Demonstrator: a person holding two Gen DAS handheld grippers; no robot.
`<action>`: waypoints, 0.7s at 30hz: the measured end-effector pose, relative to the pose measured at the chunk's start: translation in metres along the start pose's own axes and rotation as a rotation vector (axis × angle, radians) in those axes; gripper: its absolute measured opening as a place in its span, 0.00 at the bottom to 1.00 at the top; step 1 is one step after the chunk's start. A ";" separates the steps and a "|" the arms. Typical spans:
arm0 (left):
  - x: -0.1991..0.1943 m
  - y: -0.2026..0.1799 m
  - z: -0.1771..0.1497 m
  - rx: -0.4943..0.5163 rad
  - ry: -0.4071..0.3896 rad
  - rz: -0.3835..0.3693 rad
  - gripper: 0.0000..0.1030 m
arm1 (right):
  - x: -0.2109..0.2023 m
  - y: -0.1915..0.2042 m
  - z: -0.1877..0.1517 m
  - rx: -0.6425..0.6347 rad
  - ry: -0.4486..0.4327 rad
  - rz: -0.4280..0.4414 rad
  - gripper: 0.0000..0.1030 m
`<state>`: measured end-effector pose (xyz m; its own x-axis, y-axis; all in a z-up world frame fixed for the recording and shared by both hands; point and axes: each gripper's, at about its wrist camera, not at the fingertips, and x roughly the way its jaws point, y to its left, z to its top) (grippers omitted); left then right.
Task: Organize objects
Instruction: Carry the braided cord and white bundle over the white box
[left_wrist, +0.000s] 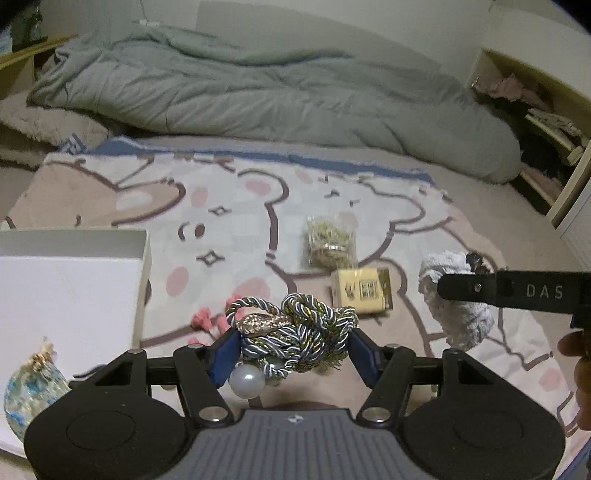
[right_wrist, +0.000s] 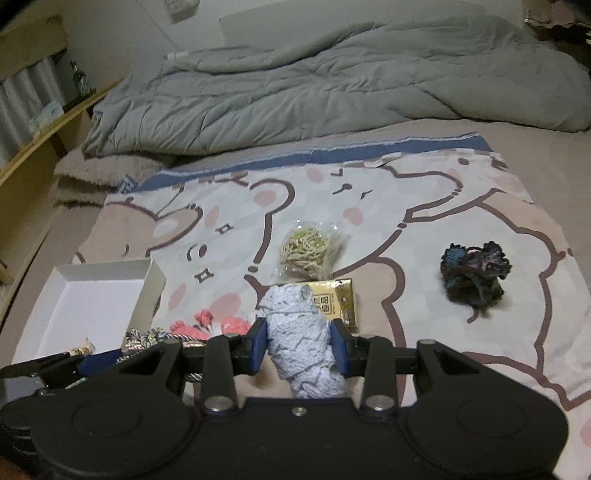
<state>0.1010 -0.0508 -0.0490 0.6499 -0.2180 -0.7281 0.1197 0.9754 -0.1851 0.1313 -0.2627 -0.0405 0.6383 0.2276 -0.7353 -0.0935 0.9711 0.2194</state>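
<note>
While both sets of fingers are loaded, the sorting looks only partly done. Between the left gripper's (left_wrist: 293, 343) blue fingers (left_wrist: 225, 352) sits a knotted bundle of twisted cord (left_wrist: 306, 328), grey, blue and gold strands, with a large pearl bead (left_wrist: 246, 380) hanging below it; the fingers pinch it from both sides. Just left of these fingers stands the white open box (left_wrist: 74, 288), and at its near edge lies a small blue-and-cream drawstring pouch (left_wrist: 35, 387), seemingly the only thing put away so far, though whether it rests fully inside I cannot tell.

The right gripper's (right_wrist: 299, 347) fingers (right_wrist: 256, 343) pinch a roll of pale blue lace trim (right_wrist: 299, 339), upright between them. Just ahead of those fingers lies a yellow packet (right_wrist: 338, 301) with printed labels, and beyond it a clear bag of greenish-tan thread (right_wrist: 310, 251). Well off to the right of the fingers sits a dark multicoloured yarn bundle (right_wrist: 474, 278). To the left of the fingers, pink tufted pieces (right_wrist: 207, 323) lie on the bear-print blanket (right_wrist: 461, 206) near the box.

By my judgement two items are in hand and headed for the box, and four remain on the bed: packet, thread bag, dark yarn, pink pieces.
</note>
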 end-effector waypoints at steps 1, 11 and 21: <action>-0.003 0.001 0.001 0.002 -0.008 -0.003 0.62 | -0.004 0.000 0.000 0.007 -0.011 0.000 0.36; -0.038 0.019 0.008 0.020 -0.088 -0.038 0.62 | -0.027 0.010 -0.003 0.035 -0.079 0.003 0.36; -0.065 0.054 0.011 -0.016 -0.143 -0.014 0.62 | -0.029 0.029 -0.002 0.058 -0.098 0.007 0.36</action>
<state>0.0730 0.0162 -0.0046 0.7488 -0.2237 -0.6240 0.1187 0.9714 -0.2057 0.1080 -0.2415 -0.0144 0.7096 0.2239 -0.6681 -0.0561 0.9631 0.2632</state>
